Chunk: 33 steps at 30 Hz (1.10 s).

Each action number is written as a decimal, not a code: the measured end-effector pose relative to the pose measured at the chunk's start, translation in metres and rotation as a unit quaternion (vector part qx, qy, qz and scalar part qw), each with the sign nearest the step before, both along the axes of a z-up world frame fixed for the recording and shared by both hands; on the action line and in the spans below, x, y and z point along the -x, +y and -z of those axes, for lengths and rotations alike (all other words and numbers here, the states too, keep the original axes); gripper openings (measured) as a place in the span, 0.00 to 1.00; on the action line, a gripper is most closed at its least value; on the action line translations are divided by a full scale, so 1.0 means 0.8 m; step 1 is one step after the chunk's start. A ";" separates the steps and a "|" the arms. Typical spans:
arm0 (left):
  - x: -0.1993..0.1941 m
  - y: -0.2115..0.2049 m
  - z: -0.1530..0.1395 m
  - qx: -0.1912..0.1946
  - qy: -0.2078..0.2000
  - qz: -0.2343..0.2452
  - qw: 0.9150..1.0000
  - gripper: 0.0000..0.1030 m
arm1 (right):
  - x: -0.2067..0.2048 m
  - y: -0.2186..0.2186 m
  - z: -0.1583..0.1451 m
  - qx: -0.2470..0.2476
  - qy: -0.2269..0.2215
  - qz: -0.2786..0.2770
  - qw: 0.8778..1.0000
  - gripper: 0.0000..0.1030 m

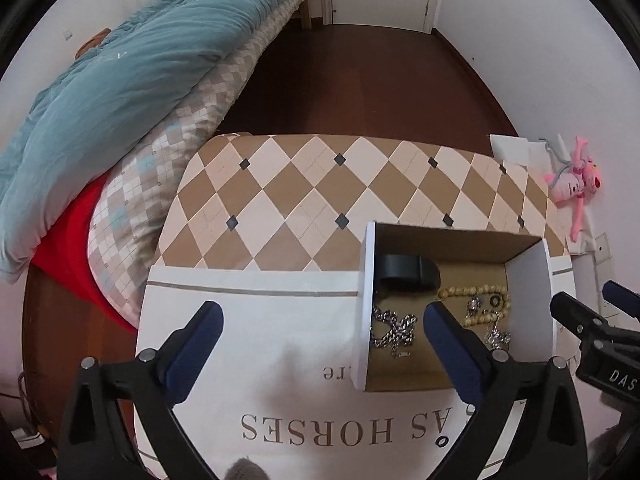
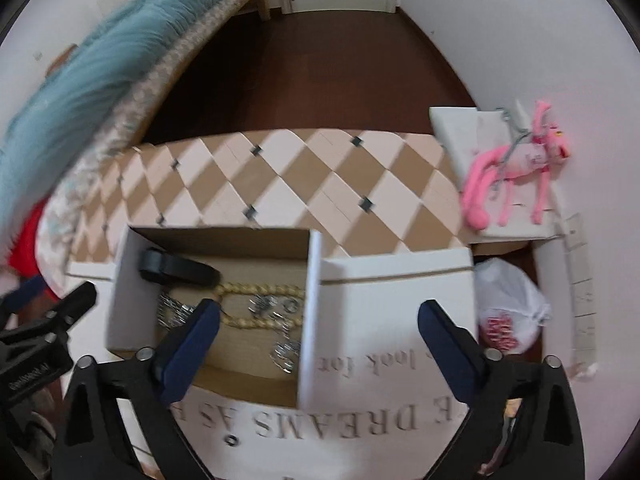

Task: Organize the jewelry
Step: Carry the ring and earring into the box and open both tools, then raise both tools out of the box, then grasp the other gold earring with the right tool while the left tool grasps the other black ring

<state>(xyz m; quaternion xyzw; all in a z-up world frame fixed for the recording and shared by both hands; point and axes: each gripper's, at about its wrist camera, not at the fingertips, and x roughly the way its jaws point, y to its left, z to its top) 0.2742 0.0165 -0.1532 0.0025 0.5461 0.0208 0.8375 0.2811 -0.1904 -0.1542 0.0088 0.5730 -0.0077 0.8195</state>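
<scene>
1. A bed [image 1: 132,92] is lying along the left of the room, carrying a teal quilt [image 1: 120,60] over a checked cover.
2. The tabletop [image 1: 304,200], patterned in tan and cream diamonds, is standing beside the bed; a large white sheet [image 1: 256,336] printed with grey lettering is covering its near part.
3. A shallow cardboard box [image 1: 532,276], white outside and brown inside, is sitting on the sheet with its open top facing up.
4. The jewelry is lying inside the box: a black band [image 1: 408,270] at the far wall, a string of pale beads [image 1: 476,300] in the middle, a silver chain [image 1: 394,330] toward the left wall, and small silver pieces [image 1: 496,336] near the right wall.
5. The left claw [image 1: 320,320] is hovering with its blue-padded jaws standing wide apart and gripping nothing; the box's left wall is rising between them.
6. The right claw [image 2: 320,320] is likewise gaping wide and empty, straddling the box's right wall; this view is blurred.
7. A pink plush toy [image 2: 516,168] is resting on a white box at the tabletop's far right.
8. A white plastic bag [image 2: 508,312] with red print is sitting beyond the sheet's right edge.
9. A small dark ring [image 2: 232,440] is lying on the sheet, outside the box.
</scene>
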 end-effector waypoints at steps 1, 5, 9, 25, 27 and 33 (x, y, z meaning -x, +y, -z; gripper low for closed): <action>0.001 -0.001 0.000 -0.001 0.000 0.000 1.000 0.99 | 0.003 0.001 0.000 0.006 0.000 0.001 1.000 0.98; 0.009 -0.003 -0.005 -0.003 -0.002 0.000 1.000 0.99 | 0.017 0.003 0.000 0.014 -0.001 0.004 1.000 1.00; 0.014 -0.002 -0.019 0.001 -0.011 -0.002 1.000 0.99 | 0.029 0.006 -0.013 0.016 -0.013 0.004 1.000 1.00; 0.137 -0.010 -0.002 -0.046 -0.013 0.002 0.999 0.99 | 0.165 0.007 0.015 -0.026 -0.003 0.016 1.000 1.00; 0.151 -0.015 0.024 -0.048 0.010 0.007 0.999 0.99 | 0.185 0.004 0.046 -0.033 0.021 0.023 0.999 0.99; 0.176 -0.021 0.091 -0.054 0.063 0.006 0.997 0.99 | 0.218 0.009 0.099 -0.051 0.044 0.028 0.997 0.62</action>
